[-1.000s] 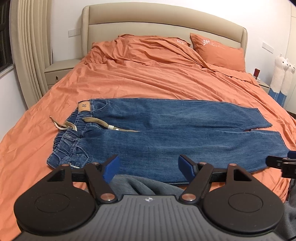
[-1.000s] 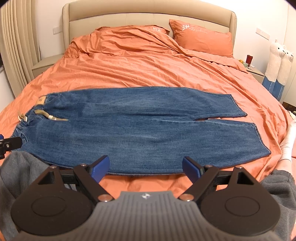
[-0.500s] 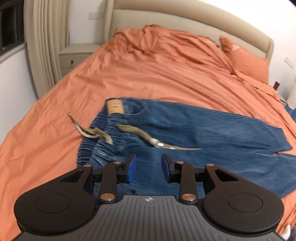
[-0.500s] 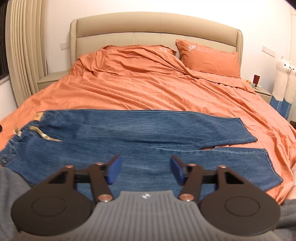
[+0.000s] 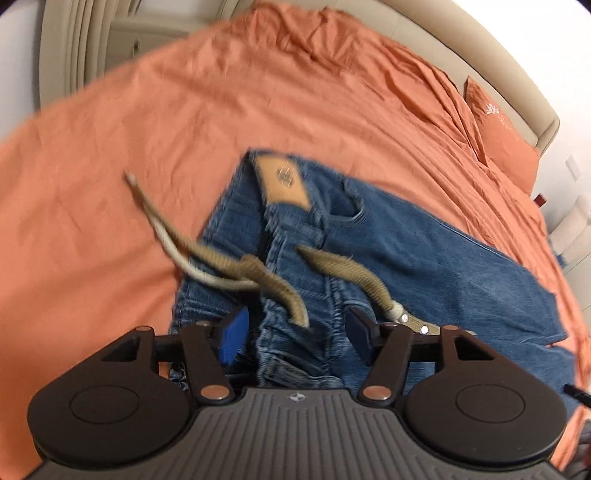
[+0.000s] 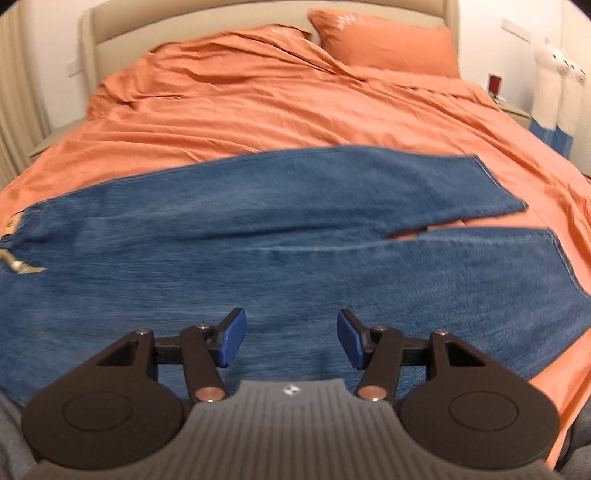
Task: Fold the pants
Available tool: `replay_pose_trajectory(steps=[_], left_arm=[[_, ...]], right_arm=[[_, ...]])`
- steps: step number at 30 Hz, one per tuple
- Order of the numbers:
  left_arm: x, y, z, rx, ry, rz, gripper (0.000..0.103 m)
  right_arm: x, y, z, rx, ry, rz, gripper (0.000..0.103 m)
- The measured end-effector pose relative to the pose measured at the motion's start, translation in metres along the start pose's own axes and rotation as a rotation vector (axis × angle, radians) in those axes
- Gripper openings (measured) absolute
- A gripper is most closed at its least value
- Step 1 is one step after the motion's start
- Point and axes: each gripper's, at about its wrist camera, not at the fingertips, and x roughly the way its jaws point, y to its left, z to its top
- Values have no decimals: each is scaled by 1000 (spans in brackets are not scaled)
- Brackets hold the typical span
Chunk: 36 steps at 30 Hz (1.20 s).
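Note:
Blue jeans [image 6: 280, 236] lie flat across an orange bed, waistband to the left, legs to the right. In the left wrist view the waistband [image 5: 295, 258] fills the middle, with a tan leather patch [image 5: 284, 181] and a khaki drawstring [image 5: 343, 273] lying loose over it. My left gripper [image 5: 295, 336] is open and empty, right above the near waistband edge. My right gripper [image 6: 288, 339] is open and empty, low over the near leg at mid-length. The two leg hems [image 6: 517, 229] lie apart at the right.
The orange duvet [image 6: 258, 92] is rumpled toward the beige headboard [image 6: 221, 18], with an orange pillow [image 6: 384, 40] at the back right. A white plush toy [image 6: 557, 92] and a nightstand stand right of the bed. Grey clothing of the person shows at the bottom edges.
My left gripper has moved forward and down to the waistband and opened wider than half a second ago. My right gripper has dropped closer to the near leg, staying open.

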Motion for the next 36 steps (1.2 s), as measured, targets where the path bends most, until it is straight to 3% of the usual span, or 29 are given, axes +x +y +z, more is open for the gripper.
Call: replay_pose_trajectory(steps=[3, 4, 7, 9, 10, 15, 18, 24, 30, 33, 36], left_arm=[[10, 17, 0, -65, 25, -95, 67], [15, 19, 0, -83, 35, -126, 62], [30, 12, 2, -75, 67, -129, 55], [30, 3, 1, -59, 52, -109, 33], [25, -2, 0, -56, 32, -100, 9], [-42, -57, -10, 90, -190, 65, 8], [-66, -67, -13, 106, -242, 139, 8], [-12, -40, -18, 138, -136, 308, 9], [26, -29, -26, 113, -53, 369, 12], [27, -36, -22, 143, -23, 410, 21], [10, -48, -21, 183, -35, 438, 36]], right_arm=[[13, -6, -2, -17, 24, -50, 53], [16, -8, -4, -24, 34, -70, 53], [23, -16, -8, -33, 59, -100, 53], [26, -21, -11, -41, 69, -123, 53], [26, -23, -12, -44, 72, -134, 53], [16, -37, -18, -54, 54, -178, 52], [6, -49, -20, -65, 42, -208, 52], [-13, -83, -21, -67, 28, -273, 51], [-26, -127, -23, -61, 38, -303, 51], [-25, -159, -21, -24, 53, -326, 51], [-20, -205, -13, 90, 74, -342, 51]])
